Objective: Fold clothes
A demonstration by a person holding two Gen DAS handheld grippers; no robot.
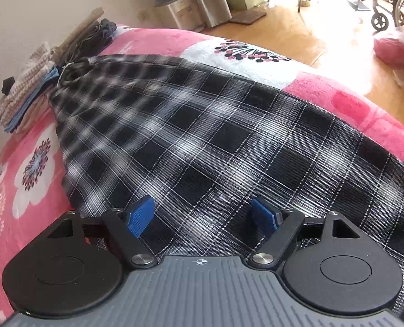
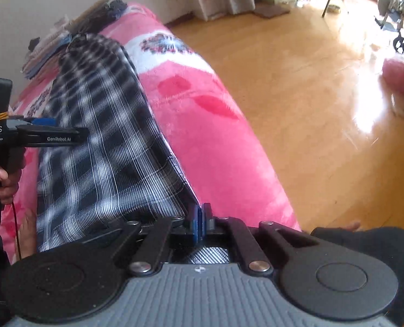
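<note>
One plaid garment (image 1: 215, 136), black and white checks, lies spread on the bed, over a pink blanket (image 1: 38, 218) printed with white flowers. Its gathered waist end with a drawstring points toward the far corner of the bed by the wall, and its wide hem runs along the near edge. Its right side is lifted and doubled back a little, so a dark edge of it stands above the pink.

There are two grippers. The left gripper (image 1: 203, 218) hangs just above the checked cloth near the hem, its two blue pads (image 1: 140, 215) well apart with nothing between them. A hand (image 2: 7, 182) grips its handle, seen from the right wrist view. The right gripper (image 2: 202, 220) has its jaws together, pinching the raised right edge of the plaid garment close to the bed's side edge.

At the far corner against the wall sits one stack of folded clothes (image 1: 25, 100), with a second, darker pile (image 1: 90, 38) just beyond it. The wooden floor (image 2: 297, 95) lies past the bed's right edge.
</note>
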